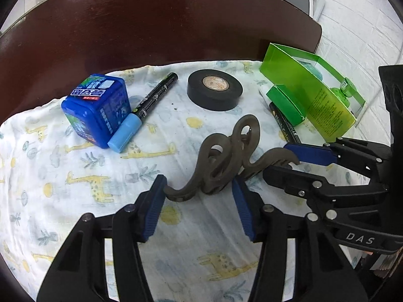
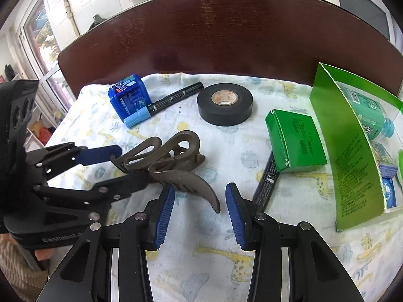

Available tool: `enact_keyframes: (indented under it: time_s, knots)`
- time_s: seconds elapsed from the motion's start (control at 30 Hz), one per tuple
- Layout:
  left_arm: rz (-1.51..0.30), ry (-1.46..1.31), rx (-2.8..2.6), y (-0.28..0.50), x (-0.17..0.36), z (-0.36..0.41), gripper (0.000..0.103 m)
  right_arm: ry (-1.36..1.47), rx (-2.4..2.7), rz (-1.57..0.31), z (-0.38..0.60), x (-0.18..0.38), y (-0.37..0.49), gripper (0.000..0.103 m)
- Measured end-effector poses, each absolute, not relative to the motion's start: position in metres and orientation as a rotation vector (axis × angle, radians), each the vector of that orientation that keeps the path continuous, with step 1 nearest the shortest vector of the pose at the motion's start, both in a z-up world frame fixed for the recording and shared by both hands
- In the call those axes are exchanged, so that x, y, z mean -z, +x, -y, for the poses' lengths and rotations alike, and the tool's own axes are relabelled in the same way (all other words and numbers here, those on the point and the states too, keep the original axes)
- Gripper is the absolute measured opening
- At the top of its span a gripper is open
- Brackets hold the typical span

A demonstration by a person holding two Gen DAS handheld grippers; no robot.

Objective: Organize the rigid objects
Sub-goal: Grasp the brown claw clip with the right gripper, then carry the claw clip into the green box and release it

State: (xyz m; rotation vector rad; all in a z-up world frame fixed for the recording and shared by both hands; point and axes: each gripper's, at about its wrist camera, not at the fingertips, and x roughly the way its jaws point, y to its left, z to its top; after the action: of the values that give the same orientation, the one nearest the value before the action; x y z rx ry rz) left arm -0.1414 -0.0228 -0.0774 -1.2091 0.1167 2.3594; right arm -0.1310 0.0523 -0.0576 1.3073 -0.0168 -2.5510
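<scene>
A brown hair claw clip (image 1: 226, 161) stands on the giraffe-print cloth (image 1: 75, 201), and both grippers are on it. In the left wrist view my left gripper (image 1: 199, 181) has its blue pads pressed against the clip's near end. My right gripper (image 1: 279, 158) comes in from the right and pinches the clip's curved tooth. In the right wrist view the clip (image 2: 176, 161) has its tooth between the right gripper's (image 2: 199, 188) pads. There the left gripper (image 2: 126, 166) clamps the looped handles from the left.
A blue box (image 1: 95, 108), a marker with a light-blue cap (image 1: 148, 105) and a roll of black tape (image 1: 214, 89) lie behind the clip. At the right are a tall green package (image 1: 314, 95), a small green box (image 2: 296, 141) and a black pen (image 2: 267, 181). Dark wood (image 1: 151, 25) rises behind the cloth.
</scene>
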Motion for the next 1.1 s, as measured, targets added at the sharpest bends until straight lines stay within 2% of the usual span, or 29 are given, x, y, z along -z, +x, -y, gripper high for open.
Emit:
enact_keyframes:
  time_s: [0.2,0.47,0.8,1.1]
  knots:
    - [-0.123,-1.184,-2.404,-0.135,0.066,0.023,0.048,1.282,2.561,0.026,-0.051,0.052,-0.133,0.042]
    - [-0.171,-1.061,-2.443,-0.126,0.025,-0.004,0.048,1.156,2.632,0.035,-0.069,0.016,-0.119,0.042]
    - [-0.317,-0.895,-2.380,-0.119,-0.022,-0.104,0.048,0.985,2.805,0.147,-0.159,-0.033,-0.094,0.042]
    - [-0.358,-0.942,-2.261,-0.132,-0.016,-0.203,0.048,0.994,2.915,0.312,-0.257,-0.029,-0.088,0.042]
